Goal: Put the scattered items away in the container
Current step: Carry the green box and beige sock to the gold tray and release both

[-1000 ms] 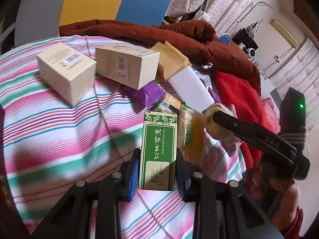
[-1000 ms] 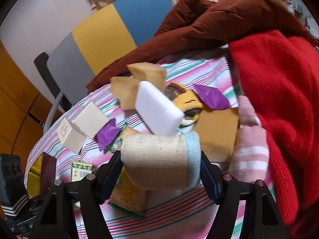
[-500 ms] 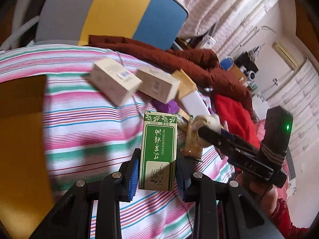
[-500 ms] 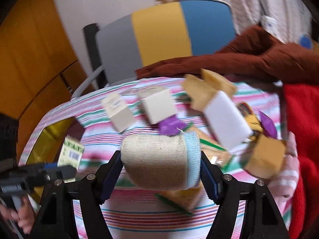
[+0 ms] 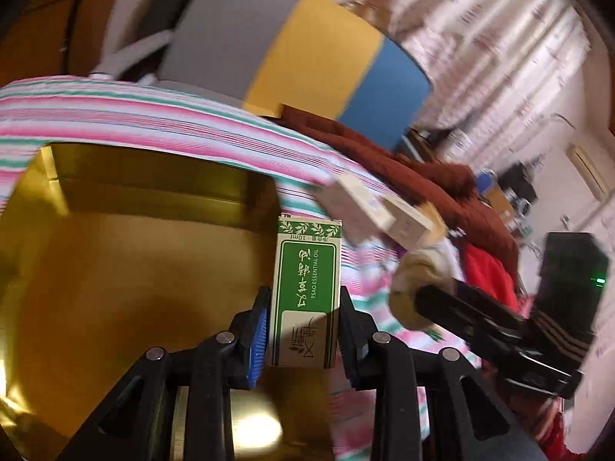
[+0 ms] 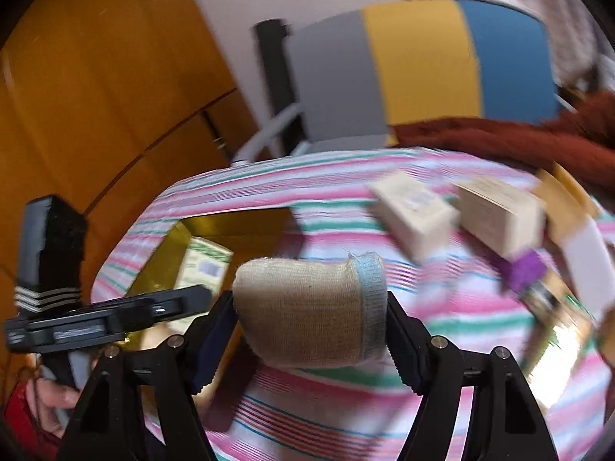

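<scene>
Left gripper pinches the green essential-oil box narrowly; right gripper (jaws wider) clamps a beige sock roll.

A chair with a grey, yellow and blue back is seen behind the desk. The desk is covered by a striped cloth. A brown blanket is draped along its far edge, with a red garment beside it. Orange wood panelling is seen at the left.
</scene>
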A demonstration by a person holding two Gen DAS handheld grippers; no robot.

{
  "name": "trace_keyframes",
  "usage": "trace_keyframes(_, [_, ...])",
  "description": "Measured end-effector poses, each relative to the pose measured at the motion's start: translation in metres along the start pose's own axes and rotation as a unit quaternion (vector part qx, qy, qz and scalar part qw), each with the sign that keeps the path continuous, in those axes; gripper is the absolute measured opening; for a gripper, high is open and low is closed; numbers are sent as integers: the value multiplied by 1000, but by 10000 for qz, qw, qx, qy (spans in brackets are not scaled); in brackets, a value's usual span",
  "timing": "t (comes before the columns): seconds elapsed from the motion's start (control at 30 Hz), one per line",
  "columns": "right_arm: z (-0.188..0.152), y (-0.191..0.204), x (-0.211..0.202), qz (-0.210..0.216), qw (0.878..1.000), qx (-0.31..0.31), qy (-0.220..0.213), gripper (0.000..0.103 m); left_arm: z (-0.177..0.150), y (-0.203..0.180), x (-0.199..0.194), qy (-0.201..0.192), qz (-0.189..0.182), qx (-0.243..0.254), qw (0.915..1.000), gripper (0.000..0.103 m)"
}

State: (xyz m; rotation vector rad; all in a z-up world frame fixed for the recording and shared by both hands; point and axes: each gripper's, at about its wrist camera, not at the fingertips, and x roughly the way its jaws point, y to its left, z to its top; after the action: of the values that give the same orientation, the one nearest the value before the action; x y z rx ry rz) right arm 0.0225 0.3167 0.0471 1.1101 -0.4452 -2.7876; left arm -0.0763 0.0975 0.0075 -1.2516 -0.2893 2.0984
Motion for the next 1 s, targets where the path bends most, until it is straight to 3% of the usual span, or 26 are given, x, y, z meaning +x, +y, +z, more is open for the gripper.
trace_keyframes(0.27, [19, 63, 72, 228, 9953, -453, 831, 74, 19, 84, -3, 94, 742, -530, 9958, 31])
trace_keyframes(0.6, [32, 84, 156, 2, 9867, -302, 1594, 74, 51, 141, 13, 248, 1361, -805, 9871, 32])
trace_keyframes(0.7, [42, 81, 168, 168, 9884, 76, 1507, 77, 57, 146, 18, 319, 1305, -952, 9863, 34])
trace_keyframes(0.77, [49, 79, 171, 404, 9888, 338, 1399, 89, 59, 153, 20, 429, 1178, -1211, 9847, 41])
trace_keyframes(0.83, [54, 81, 167, 473, 9902, 448, 1238, 92, 57, 153, 17, 378, 1215, -1331, 9829, 48])
trace_keyframes(1.0, [57, 88, 145, 525, 9939, 264, 930, 92, 58, 150, 5, 103, 1414, -1429, 9795, 53])
